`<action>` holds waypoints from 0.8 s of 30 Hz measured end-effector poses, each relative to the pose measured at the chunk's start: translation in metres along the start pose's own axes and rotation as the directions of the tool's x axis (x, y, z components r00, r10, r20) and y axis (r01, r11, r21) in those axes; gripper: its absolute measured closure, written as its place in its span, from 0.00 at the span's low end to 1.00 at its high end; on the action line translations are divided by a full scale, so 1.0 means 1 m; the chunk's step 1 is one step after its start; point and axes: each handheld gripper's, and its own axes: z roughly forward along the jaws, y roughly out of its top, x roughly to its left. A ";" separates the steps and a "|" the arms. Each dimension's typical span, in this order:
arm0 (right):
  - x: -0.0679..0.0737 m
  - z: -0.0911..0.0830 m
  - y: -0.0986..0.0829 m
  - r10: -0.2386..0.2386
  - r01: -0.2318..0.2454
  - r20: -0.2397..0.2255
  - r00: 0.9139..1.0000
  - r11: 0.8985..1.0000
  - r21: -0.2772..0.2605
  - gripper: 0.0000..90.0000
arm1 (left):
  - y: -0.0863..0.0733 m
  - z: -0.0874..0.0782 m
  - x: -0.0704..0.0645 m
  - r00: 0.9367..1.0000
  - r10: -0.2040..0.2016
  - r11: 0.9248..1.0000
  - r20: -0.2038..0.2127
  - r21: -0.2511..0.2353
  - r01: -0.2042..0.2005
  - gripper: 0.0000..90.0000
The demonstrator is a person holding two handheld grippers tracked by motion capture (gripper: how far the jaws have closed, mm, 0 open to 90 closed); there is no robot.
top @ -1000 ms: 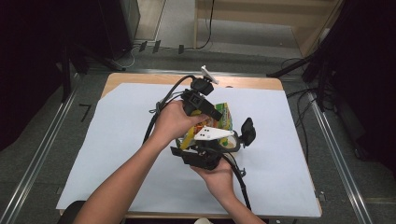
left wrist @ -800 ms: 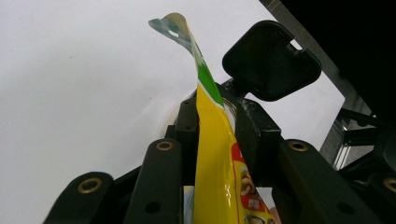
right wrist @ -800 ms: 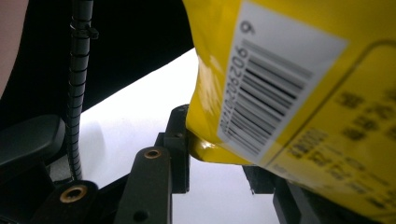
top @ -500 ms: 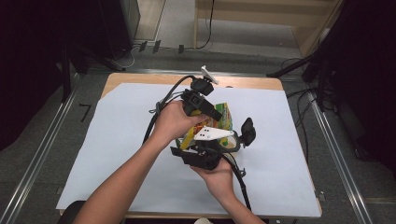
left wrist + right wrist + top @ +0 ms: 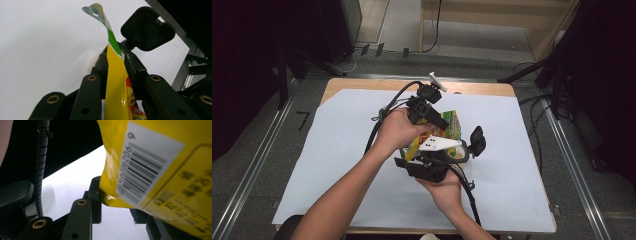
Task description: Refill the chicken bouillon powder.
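Nothing has shifted noticeably since the earlier frames: both hands keep the yellow snack packet (image 5: 447,131) raised just above the middle of the white-covered bench (image 5: 337,150). The left claw (image 5: 116,72) is clamped on the packet's thin sealed edge. The right claw (image 5: 113,200) grips its lower corner beside the barcode, jaws pressed onto the film. If the aim is opening it, pulling the two grips steadily apart across the seal seems wisest, without jerking. The packet looks sealed, so its contents cannot be seen.
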 end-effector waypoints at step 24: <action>0.001 -0.002 0.001 0.011 -0.011 -0.012 1.000 1.000 -0.007 0.76 | 0.002 -0.001 -0.002 1.000 0.006 1.000 -0.002 0.006 -0.006 0.87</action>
